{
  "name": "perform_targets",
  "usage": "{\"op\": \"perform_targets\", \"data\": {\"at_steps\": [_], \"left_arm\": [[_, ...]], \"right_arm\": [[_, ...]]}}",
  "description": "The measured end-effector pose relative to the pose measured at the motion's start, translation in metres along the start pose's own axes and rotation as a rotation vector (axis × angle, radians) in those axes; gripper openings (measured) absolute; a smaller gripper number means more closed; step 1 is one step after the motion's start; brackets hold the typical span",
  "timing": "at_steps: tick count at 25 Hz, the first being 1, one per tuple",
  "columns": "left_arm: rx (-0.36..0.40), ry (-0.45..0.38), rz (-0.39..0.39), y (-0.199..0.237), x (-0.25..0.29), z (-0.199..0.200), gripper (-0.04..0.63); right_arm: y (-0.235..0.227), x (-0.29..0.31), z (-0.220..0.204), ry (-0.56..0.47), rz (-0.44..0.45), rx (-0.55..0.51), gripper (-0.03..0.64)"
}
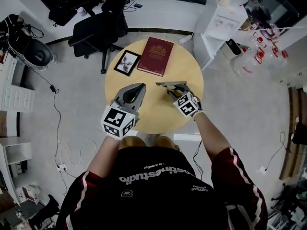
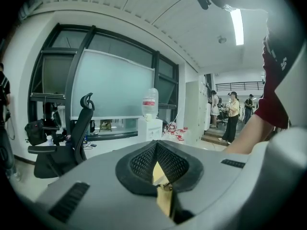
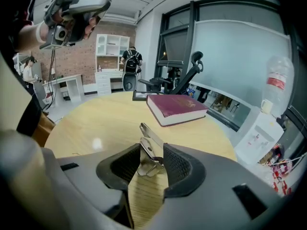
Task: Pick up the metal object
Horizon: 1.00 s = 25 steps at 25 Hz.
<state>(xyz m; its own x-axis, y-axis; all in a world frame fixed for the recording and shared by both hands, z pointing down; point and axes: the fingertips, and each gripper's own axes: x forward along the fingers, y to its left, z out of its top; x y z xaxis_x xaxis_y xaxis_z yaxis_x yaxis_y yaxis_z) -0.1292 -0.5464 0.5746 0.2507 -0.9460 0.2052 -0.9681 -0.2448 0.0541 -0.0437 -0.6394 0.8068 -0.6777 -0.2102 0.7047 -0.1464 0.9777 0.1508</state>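
Observation:
The metal object point(image 1: 169, 84) is a flat shiny clip lying on the round wooden table point(image 1: 153, 111), right of centre. My right gripper point(image 1: 173, 91) reaches down over its near end. In the right gripper view the clip point(image 3: 147, 161) lies on the wood between the two black pads, with a gap on its left side, and the right gripper point(image 3: 151, 153) stands open around it. My left gripper point(image 1: 140, 86) hovers over the left half of the table. In the left gripper view its pads meet at the tip point(image 2: 155, 143), with nothing held.
A dark red book point(image 1: 155, 55) lies at the table's far side, with a black picture frame point(image 1: 127, 63) to its left. An office chair point(image 1: 98, 30) stands beyond the table. To the far right is a white cabinet point(image 1: 218, 25). Cables run over the floor at the left.

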Motion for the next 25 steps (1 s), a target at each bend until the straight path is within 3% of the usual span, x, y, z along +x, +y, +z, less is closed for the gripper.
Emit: {"op": "perform_targets", "data": {"at_steps": [10,25], "left_arm": [[0.002,0.012,0.036,0.014,0.003,0.003,0.015],[-0.005,0.004,0.049,0.019,0.002,0.017,0.015]], "right_arm": [[-0.008,0.015,0.003,-0.012,0.025,-0.041,0.161],[-0.013,0.007,0.014,-0.017,0.050,-0.044,0.084]]}}
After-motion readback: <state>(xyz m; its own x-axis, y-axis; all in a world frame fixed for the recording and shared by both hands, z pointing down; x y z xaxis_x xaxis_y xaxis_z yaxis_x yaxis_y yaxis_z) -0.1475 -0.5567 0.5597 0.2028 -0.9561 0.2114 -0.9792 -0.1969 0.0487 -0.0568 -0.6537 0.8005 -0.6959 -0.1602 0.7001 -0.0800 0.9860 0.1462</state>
